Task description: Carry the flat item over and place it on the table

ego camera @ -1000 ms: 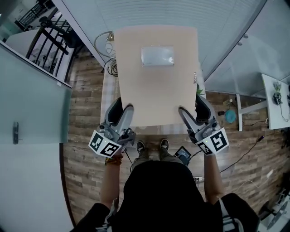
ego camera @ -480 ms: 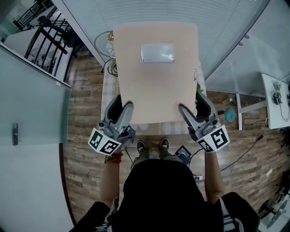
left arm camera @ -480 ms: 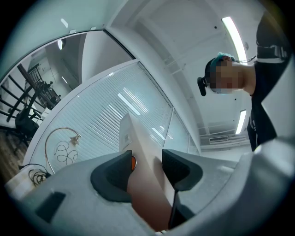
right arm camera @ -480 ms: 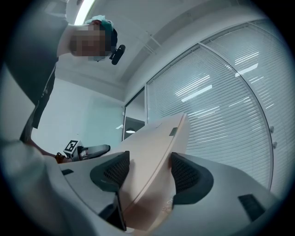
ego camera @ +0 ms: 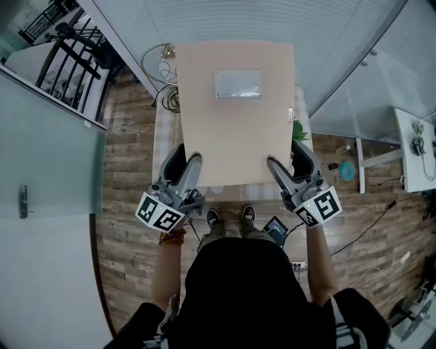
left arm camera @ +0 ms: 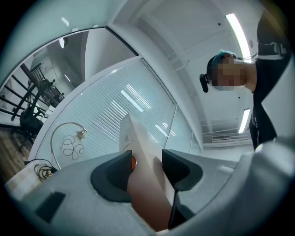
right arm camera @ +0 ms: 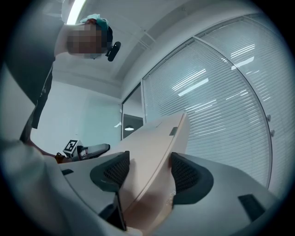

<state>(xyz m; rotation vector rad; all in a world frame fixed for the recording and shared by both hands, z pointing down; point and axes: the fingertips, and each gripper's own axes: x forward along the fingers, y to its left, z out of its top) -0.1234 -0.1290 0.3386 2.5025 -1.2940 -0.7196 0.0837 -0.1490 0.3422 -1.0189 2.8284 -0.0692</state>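
Floorboards spread under us in the head view, and glass walls with blinds curve behind. The surface, under a pale checked cloth, stands just ahead of our shoes. Most of it is covered by the flat tan board, which we hold over it by the near edge. Only a strip of cloth shows along the board's left side and under its near edge. We cannot tell whether the far end touches the cloth.

Our left gripper has its jaws closed on the board's near left corner, one jaw on each face, as the left gripper view shows. Our right gripper clamps the near right corner in the same way, with the panel running between its two ribbed pads.

On top of the board, toward its far end, sits a silvery rectangular label. A small sticker lies at its right edge. Loose cables coil just beside the far left corner.
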